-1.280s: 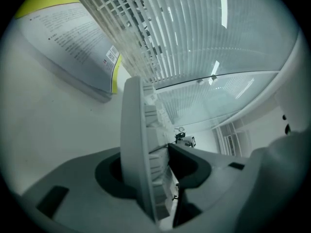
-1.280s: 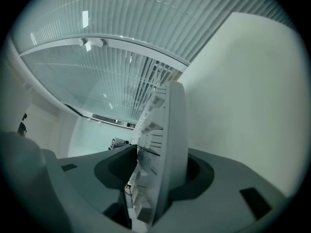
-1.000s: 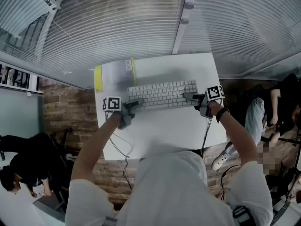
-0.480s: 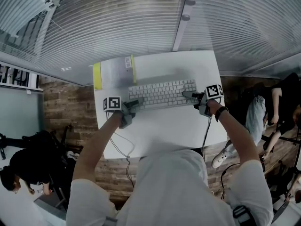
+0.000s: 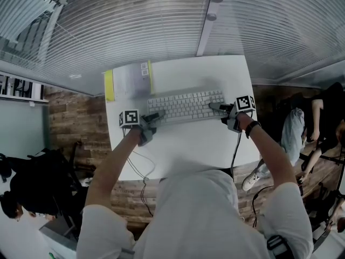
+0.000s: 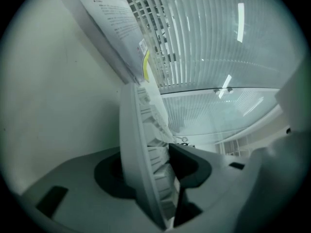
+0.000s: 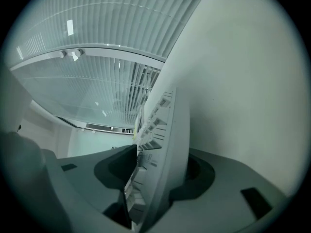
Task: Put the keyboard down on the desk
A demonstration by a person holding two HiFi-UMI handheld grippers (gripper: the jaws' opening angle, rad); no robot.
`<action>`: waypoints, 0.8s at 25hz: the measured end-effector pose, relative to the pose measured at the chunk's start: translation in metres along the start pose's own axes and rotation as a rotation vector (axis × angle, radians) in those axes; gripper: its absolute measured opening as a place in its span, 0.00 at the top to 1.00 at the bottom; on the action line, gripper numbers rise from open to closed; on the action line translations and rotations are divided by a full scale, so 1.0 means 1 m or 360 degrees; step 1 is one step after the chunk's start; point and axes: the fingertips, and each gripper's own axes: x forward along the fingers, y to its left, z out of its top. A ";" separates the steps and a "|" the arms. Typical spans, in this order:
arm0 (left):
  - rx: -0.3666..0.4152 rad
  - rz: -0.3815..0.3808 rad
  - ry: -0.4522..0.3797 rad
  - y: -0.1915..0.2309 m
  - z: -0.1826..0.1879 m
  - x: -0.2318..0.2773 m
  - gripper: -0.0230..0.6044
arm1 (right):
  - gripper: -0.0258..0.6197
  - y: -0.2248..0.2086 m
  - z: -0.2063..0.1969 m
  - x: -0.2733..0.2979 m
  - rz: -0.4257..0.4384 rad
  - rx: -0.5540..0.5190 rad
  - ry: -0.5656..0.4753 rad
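Note:
A white keyboard lies lengthwise across the middle of the white desk, held at both ends. My left gripper is shut on its left end, and my right gripper is shut on its right end. In the left gripper view the keyboard stands edge-on between the dark pads, keys facing right; the left gripper clamps it. In the right gripper view the keyboard also sits edge-on inside the right gripper. It is close to the desk top; I cannot tell whether it touches.
A flat grey box with a yellow edge lies on the desk's back left corner, just behind the keyboard. A cable trails off the front left edge. Slatted blinds run behind the desk. People stand at the right and lower left.
Both grippers keep their hold on the keyboard at almost the same spot over the desk. Only the head view has shifted a little.

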 end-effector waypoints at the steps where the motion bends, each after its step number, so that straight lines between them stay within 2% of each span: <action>1: -0.0011 0.0001 -0.0007 0.002 0.000 0.001 0.66 | 0.63 -0.003 0.000 0.000 -0.0012 0.0009 -0.0001; 8: -0.0033 -0.0020 -0.0044 -0.004 0.000 0.000 0.66 | 0.63 -0.003 0.001 -0.001 -0.0005 0.0062 -0.0003; 12: -0.0090 -0.0011 -0.0057 0.000 0.001 0.001 0.66 | 0.61 -0.004 0.001 0.000 0.0020 0.0078 -0.0020; 17: -0.0228 -0.0044 -0.0104 0.009 0.002 0.001 0.68 | 0.53 -0.007 -0.006 0.002 0.0012 -0.0022 0.0013; 20: -0.0226 -0.0049 -0.0111 0.012 0.003 0.001 0.69 | 0.53 -0.012 -0.012 -0.005 -0.0005 -0.0039 0.0013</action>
